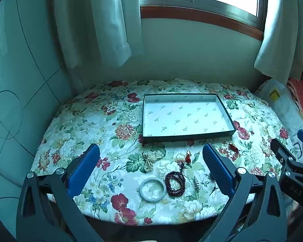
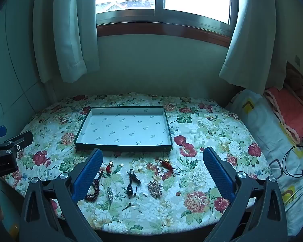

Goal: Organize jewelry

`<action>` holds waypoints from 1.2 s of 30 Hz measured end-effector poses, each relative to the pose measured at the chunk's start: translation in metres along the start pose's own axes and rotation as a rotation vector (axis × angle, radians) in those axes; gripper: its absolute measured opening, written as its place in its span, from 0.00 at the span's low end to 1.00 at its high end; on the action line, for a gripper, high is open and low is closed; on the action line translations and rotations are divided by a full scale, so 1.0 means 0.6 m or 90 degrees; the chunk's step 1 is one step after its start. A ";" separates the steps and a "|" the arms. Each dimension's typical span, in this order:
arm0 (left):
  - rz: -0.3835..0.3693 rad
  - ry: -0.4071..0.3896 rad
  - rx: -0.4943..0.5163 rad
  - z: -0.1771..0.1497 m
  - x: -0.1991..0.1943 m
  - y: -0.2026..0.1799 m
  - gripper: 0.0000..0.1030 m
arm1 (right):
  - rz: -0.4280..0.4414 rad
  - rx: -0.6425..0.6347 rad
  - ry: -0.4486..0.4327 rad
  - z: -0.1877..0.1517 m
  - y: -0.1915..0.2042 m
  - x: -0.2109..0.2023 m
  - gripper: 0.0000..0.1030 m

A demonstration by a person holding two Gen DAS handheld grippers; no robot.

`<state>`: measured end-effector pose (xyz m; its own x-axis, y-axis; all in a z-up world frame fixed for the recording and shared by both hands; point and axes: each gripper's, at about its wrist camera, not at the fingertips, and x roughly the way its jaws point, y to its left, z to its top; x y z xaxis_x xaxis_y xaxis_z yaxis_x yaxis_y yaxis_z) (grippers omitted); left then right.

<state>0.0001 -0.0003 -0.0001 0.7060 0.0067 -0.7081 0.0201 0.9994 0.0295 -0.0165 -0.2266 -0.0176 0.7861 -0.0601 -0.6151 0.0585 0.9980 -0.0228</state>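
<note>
The white bangle [image 1: 152, 189] and dark red bead bracelet [image 1: 175, 184] are being framed between the wide-apart fingers of the left gripper [image 1: 151, 165], nearer than the shallow box [image 1: 186, 136]. The brooch [image 2: 155, 188] and black cord charm [image 2: 131, 183] are being framed by the right gripper [image 2: 151, 167] — fingers apart, nothing held — both being held level above the floral tablecloth [image 2: 202, 125].

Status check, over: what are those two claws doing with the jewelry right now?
Left claw open, empty. Right claw open, empty. Jade bangle, bead bracelet, brooch on cloth; tray holds nothing. Path unobstructed.
</note>
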 end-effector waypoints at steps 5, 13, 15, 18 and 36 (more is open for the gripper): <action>0.003 -0.005 0.002 0.000 -0.001 0.000 0.98 | 0.002 -0.001 0.001 0.001 0.000 -0.001 0.96; 0.002 -0.005 0.000 0.002 -0.002 0.003 0.98 | 0.002 0.000 0.003 0.004 -0.002 0.001 0.96; 0.002 -0.005 0.001 0.002 -0.002 0.003 0.98 | 0.000 -0.001 0.002 0.002 0.000 0.000 0.96; 0.002 -0.007 0.001 0.002 -0.003 0.002 0.98 | 0.000 0.000 0.002 0.002 0.000 0.000 0.96; 0.003 -0.008 0.003 0.005 -0.007 0.003 0.98 | 0.001 -0.001 0.002 0.001 0.000 -0.001 0.96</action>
<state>-0.0007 0.0012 0.0049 0.7147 0.0105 -0.6993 0.0199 0.9992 0.0354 -0.0167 -0.2268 -0.0169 0.7842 -0.0586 -0.6177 0.0566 0.9981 -0.0227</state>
